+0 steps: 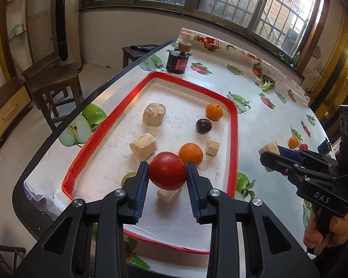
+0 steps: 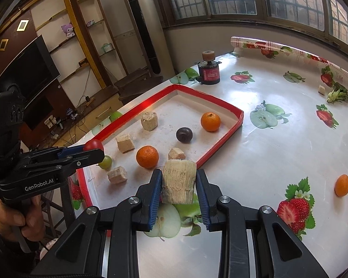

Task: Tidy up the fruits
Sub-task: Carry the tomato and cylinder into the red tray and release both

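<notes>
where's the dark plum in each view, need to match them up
Left wrist view: the dark plum lies in the tray's right half, below the far orange.
Right wrist view: the plum sits mid-tray, left of and below that orange.
Shared landmark: the red-rimmed tray.

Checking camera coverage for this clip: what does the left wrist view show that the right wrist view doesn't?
Only the left wrist view: wooden stools beside the table.
Only the right wrist view: a television and shelves.
Both: the red-rimmed tray, the left gripper shut on the tomato, the right gripper shut on a fibrous chunk, and the dark jar.
</notes>
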Motion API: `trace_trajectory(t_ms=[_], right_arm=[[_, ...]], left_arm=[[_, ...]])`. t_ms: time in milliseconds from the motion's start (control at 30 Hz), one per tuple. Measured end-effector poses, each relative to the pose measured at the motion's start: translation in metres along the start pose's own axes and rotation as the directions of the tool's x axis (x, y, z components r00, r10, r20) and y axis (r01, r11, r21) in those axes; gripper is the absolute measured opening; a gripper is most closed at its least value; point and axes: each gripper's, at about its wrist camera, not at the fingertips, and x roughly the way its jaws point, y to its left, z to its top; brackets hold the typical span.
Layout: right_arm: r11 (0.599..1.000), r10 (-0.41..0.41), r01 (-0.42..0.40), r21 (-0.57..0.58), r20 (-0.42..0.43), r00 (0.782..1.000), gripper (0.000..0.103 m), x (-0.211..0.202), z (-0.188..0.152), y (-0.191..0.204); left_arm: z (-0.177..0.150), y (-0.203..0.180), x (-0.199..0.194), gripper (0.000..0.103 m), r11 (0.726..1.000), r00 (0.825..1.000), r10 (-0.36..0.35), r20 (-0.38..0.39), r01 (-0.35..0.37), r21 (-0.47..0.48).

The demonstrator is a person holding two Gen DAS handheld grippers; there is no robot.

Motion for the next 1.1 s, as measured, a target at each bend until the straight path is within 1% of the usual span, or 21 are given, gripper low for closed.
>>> trace_trajectory(t_ms=[233, 433, 833, 1100], right_arm=[[1.000, 0.000, 0.000, 0.003, -0.003, 1.000, 0.030, 0.012, 0.011, -0.002], [1.000, -0.011, 0.011, 0.004, -0.006, 1.000, 0.030, 0.025, 0.022, -0.007], [1.000, -0.012, 0.012, 0.006, -0.036, 0.999, 0.030, 0.063, 0.042, -0.014], [1.000, -0.023, 0.024, 0.017, -0.071, 0.997, 0.030, 0.088, 0.046, -0.025]], left_arm=[[0.003, 0.034, -0.001, 0.030, 0.998, 0.999, 0.038, 0.003, -0.038, -0.056], [0.007, 0.052, 0.007, 0.030, 0.994, 0.998, 0.059, -0.005, -0.059, -0.088], [0.012, 0.058, 0.031, 0.030, 0.994, 0.997, 0.057, -0.044, -0.061, -0.093], [0.014, 0.054, 0.045, 0.030, 0.995, 0.996, 0.061, -0.062, -0.066, -0.073]])
